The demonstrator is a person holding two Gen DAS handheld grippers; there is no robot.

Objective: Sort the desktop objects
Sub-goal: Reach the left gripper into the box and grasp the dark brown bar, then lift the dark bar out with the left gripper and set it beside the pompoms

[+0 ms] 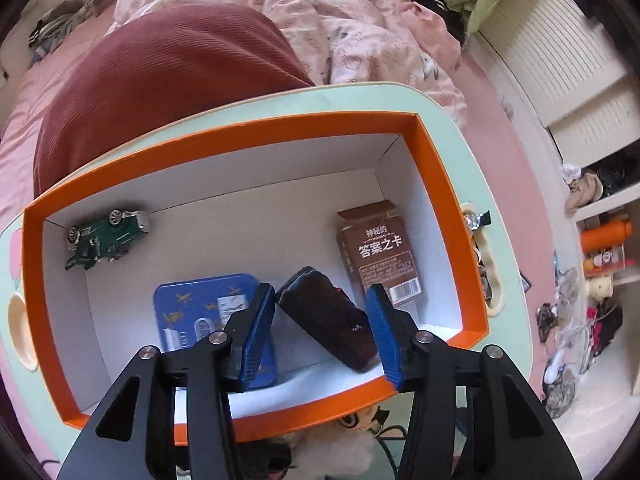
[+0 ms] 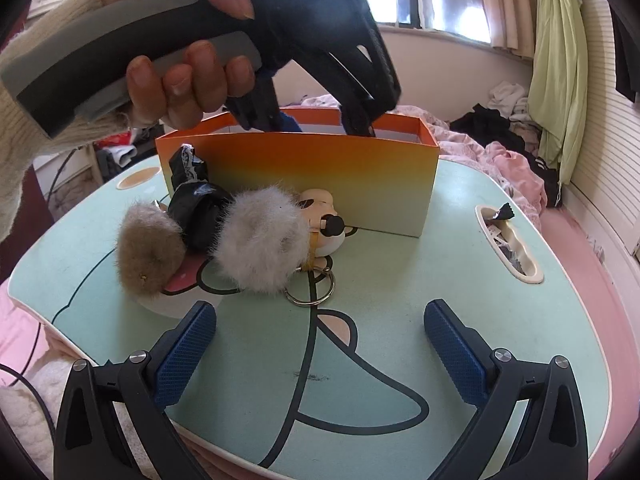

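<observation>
**Left gripper over the box, right gripper idle**

Left wrist view: the left gripper [image 1: 320,320] reached into the orange box [image 1: 436,160], its partly closed jaws flanking a dark case [image 1: 324,316]; whether the pads pressed it could not be told.

Right wrist view: the right gripper [image 2: 320,344] hung wide apart and empty above the desk [image 2: 400,280], near its front edge.

Readable at right of the frame inside the orange box [image 1: 436,168]: brown card pack [image 1: 378,250] printed in white "神秘的" over larger "答案之卡", with barcode label below, its digits and fine print too small to read.
</observation>
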